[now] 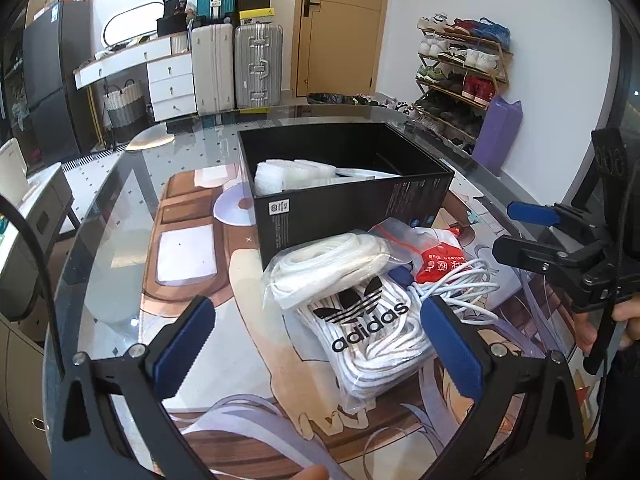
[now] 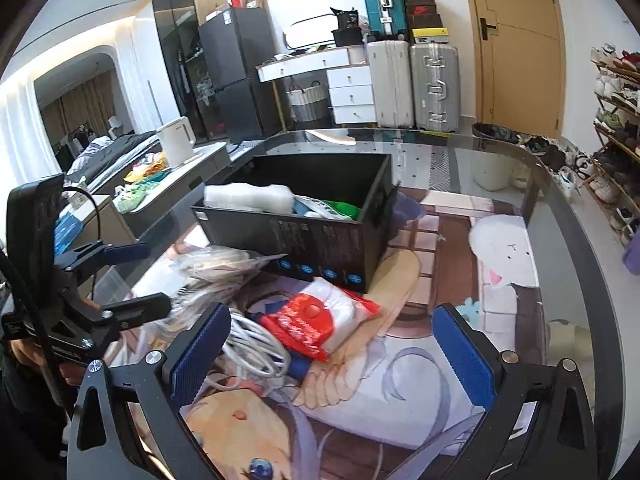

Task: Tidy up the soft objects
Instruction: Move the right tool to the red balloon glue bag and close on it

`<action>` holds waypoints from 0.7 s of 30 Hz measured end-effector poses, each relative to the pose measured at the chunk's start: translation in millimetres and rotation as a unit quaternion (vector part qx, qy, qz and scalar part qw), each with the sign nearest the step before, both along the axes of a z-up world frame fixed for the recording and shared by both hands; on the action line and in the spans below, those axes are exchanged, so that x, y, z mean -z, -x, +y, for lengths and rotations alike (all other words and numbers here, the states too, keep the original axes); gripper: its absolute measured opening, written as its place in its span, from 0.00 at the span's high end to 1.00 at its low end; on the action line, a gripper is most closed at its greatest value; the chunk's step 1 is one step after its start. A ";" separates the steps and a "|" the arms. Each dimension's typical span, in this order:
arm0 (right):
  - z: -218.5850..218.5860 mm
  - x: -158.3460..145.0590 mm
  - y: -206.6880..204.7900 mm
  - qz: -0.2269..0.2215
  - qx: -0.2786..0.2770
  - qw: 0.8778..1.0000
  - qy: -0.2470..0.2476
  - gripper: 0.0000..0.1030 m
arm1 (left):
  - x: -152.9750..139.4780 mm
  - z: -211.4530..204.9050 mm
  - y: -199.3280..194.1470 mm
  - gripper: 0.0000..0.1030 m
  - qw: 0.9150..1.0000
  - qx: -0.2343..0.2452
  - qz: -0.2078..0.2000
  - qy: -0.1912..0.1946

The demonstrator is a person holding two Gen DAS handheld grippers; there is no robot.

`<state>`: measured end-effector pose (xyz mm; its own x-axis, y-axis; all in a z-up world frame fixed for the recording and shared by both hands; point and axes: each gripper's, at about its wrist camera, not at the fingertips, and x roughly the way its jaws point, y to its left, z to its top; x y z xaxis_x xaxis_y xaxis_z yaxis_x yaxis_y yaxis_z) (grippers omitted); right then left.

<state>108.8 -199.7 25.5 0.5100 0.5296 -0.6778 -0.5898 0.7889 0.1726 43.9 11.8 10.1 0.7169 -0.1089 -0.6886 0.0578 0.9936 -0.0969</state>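
Left wrist: sock pack [image 1: 368, 320] lengthwise toward box [image 1: 352, 216]

Left gripper [image 1: 316, 340] fingers [image 1: 184, 344] spread above adidas sock bag [image 1: 368, 320], black box [image 1: 344, 192] behind

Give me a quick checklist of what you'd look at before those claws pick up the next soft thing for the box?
1. Left gripper open: ok.
2. Right gripper open: ok.
3. Left gripper lined up on the adidas bag: ok, it lies between the fingers.
4. Black box has free space: ok, partly filled only.
5. White cable clear of the bag: not ok, it lies against it.
6. Red and white packet clear of the cable: not ok, they touch.
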 end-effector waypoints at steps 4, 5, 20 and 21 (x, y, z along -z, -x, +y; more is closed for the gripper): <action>-5.0 7.4 -7.7 0.010 0.017 1.000 0.001 0.01 | 1.1 3.6 -0.9 0.00 1.000 -0.003 0.001 0.000; -6.1 9.4 -9.4 0.013 0.021 1.000 0.003 0.01 | 1.5 5.0 -1.3 0.00 1.000 -0.003 0.001 0.001; -9.3 27.8 -29.1 0.049 0.058 0.997 0.004 0.01 | 4.9 9.2 -2.5 0.00 1.000 -0.005 0.005 0.002; -8.1 30.2 -32.3 0.056 0.060 0.997 0.004 0.01 | 4.7 9.3 -2.9 0.00 1.000 -0.005 0.006 0.001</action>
<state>141.1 -207.8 -4.7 0.4896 0.4645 -0.7379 -0.4688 0.8538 0.2264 46.8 21.1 5.4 0.7102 -0.1030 -0.6964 0.0460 0.9939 -0.1001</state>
